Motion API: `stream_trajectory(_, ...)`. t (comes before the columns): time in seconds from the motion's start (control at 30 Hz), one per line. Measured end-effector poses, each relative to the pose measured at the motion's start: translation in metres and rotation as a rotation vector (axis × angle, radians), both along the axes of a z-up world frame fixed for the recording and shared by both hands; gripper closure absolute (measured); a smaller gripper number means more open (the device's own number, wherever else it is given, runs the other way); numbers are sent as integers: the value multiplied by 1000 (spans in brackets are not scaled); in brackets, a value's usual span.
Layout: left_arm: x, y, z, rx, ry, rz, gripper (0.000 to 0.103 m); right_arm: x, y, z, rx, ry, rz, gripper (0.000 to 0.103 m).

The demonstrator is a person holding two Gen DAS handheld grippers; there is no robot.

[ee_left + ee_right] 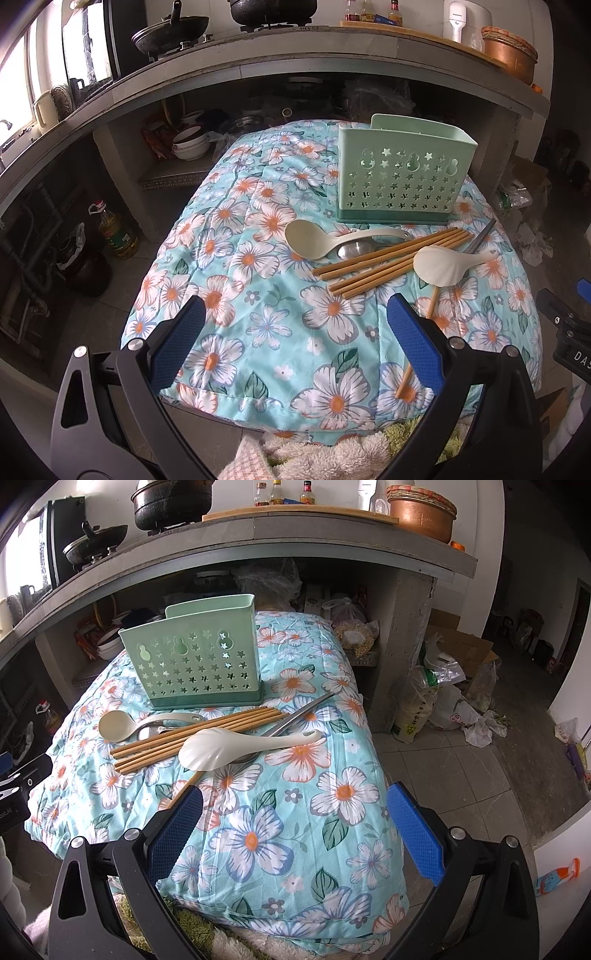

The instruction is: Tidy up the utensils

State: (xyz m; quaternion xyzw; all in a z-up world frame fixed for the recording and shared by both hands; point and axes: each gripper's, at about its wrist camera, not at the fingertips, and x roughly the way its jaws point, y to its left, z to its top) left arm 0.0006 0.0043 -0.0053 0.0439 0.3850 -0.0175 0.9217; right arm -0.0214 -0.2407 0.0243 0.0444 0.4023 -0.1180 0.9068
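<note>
Left gripper (295, 332) open wide, blue pads (177, 343) well apart, empty, hovering over the near part of the floral cloth (258, 295). Right gripper (295, 823) likewise spread, holding nothing, above the near right part of the same cloth.

Green holder (399, 177) upright at the far side of the cloth, star-shaped holes across its front, looking empty from here. Just near of it, a loose pile of utensils. Beige ladle (314, 240) at the left of the pile, bowl to the left, handle running right toward the holder's base. Metal spoon (352, 251) tucked partly under the ladle handle and the chopsticks. Chopsticks (391, 258) in a slanted bundle, about 5 or 6 visible, exact count hard to tell. White rice scoop (443, 266) lying bowl-down across the right end of the chopsticks. Grey metal handle (295, 716) sticking out to the far right under the scoop, head hidden. 1 lone chopstick (417, 343) apart from the bundle, running near from under the scoop, partly hidden behind the left gripper's right pad.

Counter (332, 44) beyond, with pots and bottles on top.
</note>
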Motion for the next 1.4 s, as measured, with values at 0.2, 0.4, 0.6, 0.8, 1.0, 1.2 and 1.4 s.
stream_trajectory(0.2,0,0,0,2,1,1,8,-1,0,0,0,1,0,6)
stream_trajectory(0.4,1,0,0,1,2,-1,8,-1,0,-1,1,1,0,6)
stream_trajectory(0.6,1,0,0,1,2,-1,8,-1,0,-1,1,1,0,6)
stream_trajectory(0.8,1,0,0,2,3,-1,8,0,1,-1,2,3,0,6)
stream_trajectory(1.0,2,-1,0,2,4,0,8,-1,1,-2,2,4,1,6)
stream_trajectory(1.2,2,-1,0,2,5,0,8,0,1,-2,2,3,1,6)
stream_trajectory(1.4,2,-1,0,2,5,0,8,-1,1,-2,3,4,1,6)
